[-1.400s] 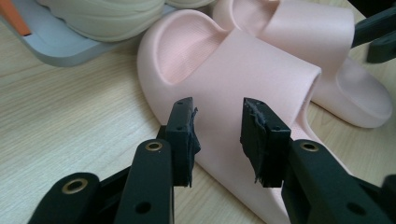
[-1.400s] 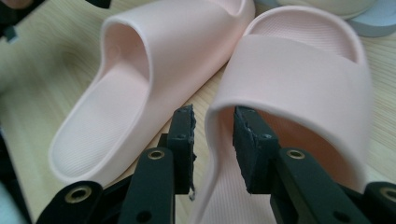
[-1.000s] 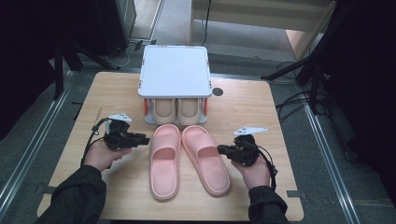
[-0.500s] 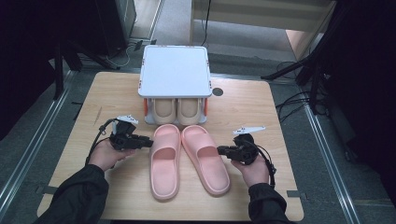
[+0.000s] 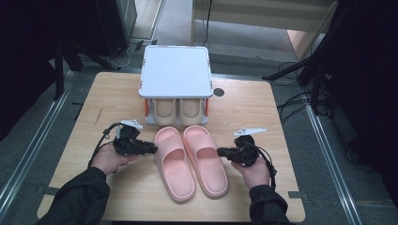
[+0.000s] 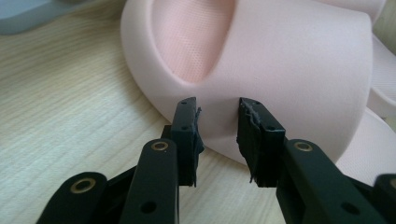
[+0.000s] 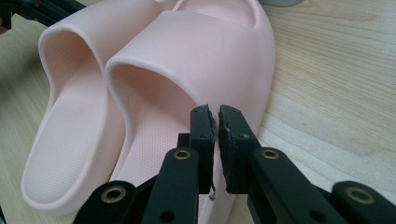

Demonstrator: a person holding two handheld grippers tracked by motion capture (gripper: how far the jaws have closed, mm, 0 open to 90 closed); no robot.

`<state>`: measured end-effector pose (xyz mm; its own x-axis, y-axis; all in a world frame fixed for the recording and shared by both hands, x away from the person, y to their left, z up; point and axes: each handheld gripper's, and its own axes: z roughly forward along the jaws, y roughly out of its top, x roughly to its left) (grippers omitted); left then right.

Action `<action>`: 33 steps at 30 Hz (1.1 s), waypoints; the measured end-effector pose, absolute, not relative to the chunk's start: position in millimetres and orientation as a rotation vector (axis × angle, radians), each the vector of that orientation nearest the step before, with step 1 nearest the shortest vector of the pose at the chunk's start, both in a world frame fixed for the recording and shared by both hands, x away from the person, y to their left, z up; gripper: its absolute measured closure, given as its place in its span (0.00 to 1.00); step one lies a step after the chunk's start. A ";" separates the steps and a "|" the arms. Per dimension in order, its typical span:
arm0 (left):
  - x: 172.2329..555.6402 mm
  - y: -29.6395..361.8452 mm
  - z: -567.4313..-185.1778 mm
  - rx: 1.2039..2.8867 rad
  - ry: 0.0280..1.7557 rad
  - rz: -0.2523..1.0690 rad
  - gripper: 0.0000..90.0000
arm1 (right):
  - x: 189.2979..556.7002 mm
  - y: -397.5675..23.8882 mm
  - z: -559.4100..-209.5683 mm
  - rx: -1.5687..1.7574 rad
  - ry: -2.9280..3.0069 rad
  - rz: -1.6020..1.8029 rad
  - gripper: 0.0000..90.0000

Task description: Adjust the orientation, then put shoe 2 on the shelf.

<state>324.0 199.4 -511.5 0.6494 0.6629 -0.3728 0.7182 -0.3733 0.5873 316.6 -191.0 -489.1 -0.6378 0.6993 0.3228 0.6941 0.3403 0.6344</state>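
Observation:
Two pink slippers lie side by side mid-table, toes toward the rack: the left slipper (image 5: 173,164) and the right slipper (image 5: 206,159). My left gripper (image 5: 154,149) points at the left slipper's outer side. In the left gripper view its jaws (image 6: 218,109) stand apart, the left slipper's strap wall (image 6: 289,60) just beyond the tips, nothing pinched. My right gripper (image 5: 219,151) meets the right slipper's outer edge. In the right gripper view (image 7: 214,114) the jaws are nearly together on the right slipper's (image 7: 210,51) sole rim behind the strap; the left slipper (image 7: 70,107) lies past it.
A white-topped shoe rack (image 5: 175,70) stands at the table's far middle, with a beige pair (image 5: 165,108) tucked under it. A small dark round spot (image 5: 218,92) marks the wooden table (image 5: 117,93) right of the rack. Dark stands and cables surround the table.
My left gripper has edged a little to the right, closer to the left slipper. The right gripper and both slippers have stayed where they were.

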 end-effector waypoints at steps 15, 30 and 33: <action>315.2 195.2 -503.8 2.099 1.019 -0.097 0.67 | 317.3 -192.0 -487.2 1.325 2.536 1.233 0.85; 334.2 200.5 -496.5 2.016 1.101 -0.011 0.72 | 294.8 -169.5 -477.8 1.187 2.526 1.315 0.76; 337.1 198.2 -497.6 2.019 1.100 -0.007 0.72 | 291.9 -165.2 -478.3 1.187 2.506 1.337 0.75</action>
